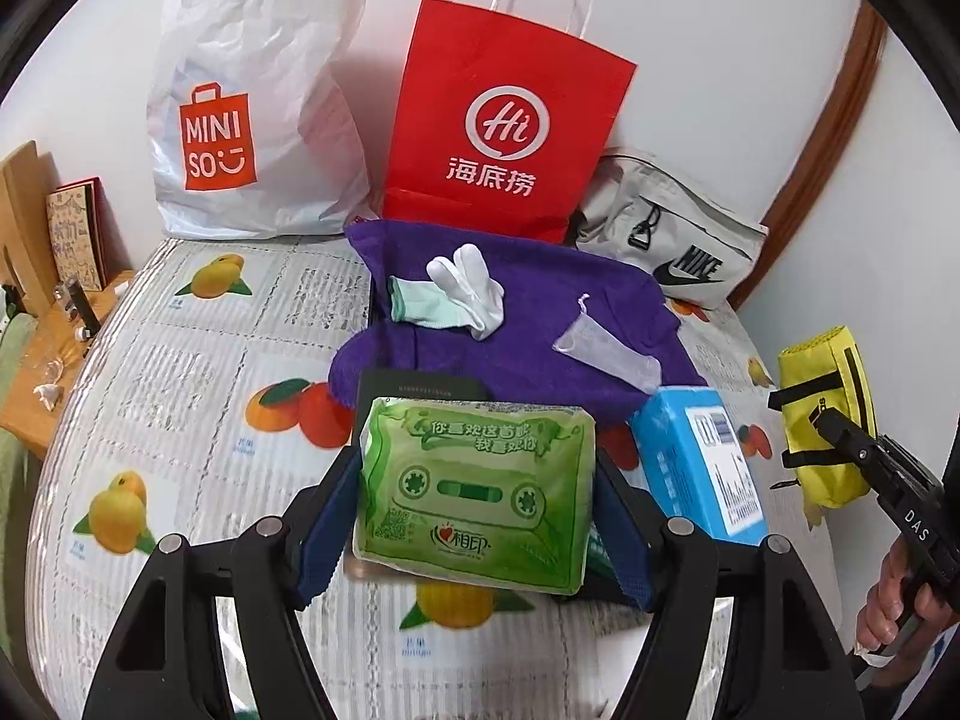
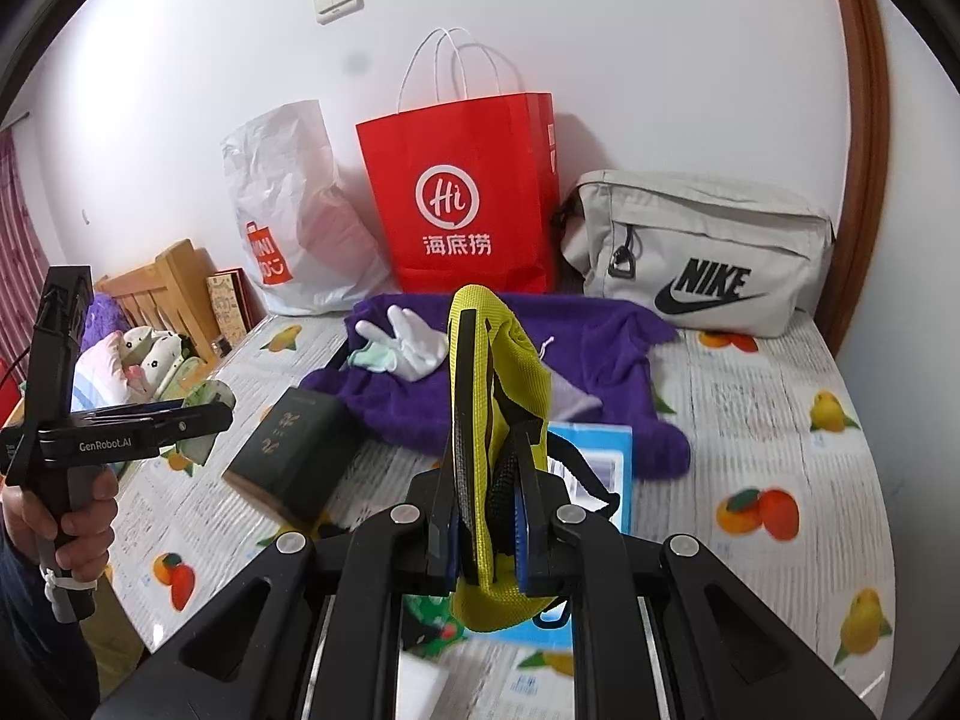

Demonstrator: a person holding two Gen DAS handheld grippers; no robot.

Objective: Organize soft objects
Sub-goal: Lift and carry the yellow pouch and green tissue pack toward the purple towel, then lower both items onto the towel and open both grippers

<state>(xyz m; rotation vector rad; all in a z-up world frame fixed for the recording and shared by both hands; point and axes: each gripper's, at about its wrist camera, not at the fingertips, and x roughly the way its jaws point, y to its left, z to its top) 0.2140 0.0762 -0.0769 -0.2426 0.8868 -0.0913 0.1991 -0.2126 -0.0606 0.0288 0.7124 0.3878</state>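
My left gripper (image 1: 474, 492) is shut on a green tissue pack (image 1: 474, 498) and holds it above the bed. My right gripper (image 2: 489, 438) is shut on a yellow pouch (image 2: 510, 360), held upright; the pouch also shows at the right of the left wrist view (image 1: 825, 414). A purple towel (image 1: 540, 312) lies ahead with a white glove (image 1: 468, 282), a mint sock (image 1: 414, 300) and a small lilac drawstring bag (image 1: 606, 348) on it. A blue box (image 1: 702, 462) lies beside the towel. A dark green book (image 2: 288, 456) lies left of the towel.
A white Miniso bag (image 1: 252, 108), a red paper bag (image 1: 510, 120) and a grey Nike bag (image 1: 672, 234) stand against the wall at the back. The fruit-print bed cover (image 1: 180, 390) spreads left. A wooden headboard (image 2: 162, 294) and a side table (image 1: 54, 360) are at the left.
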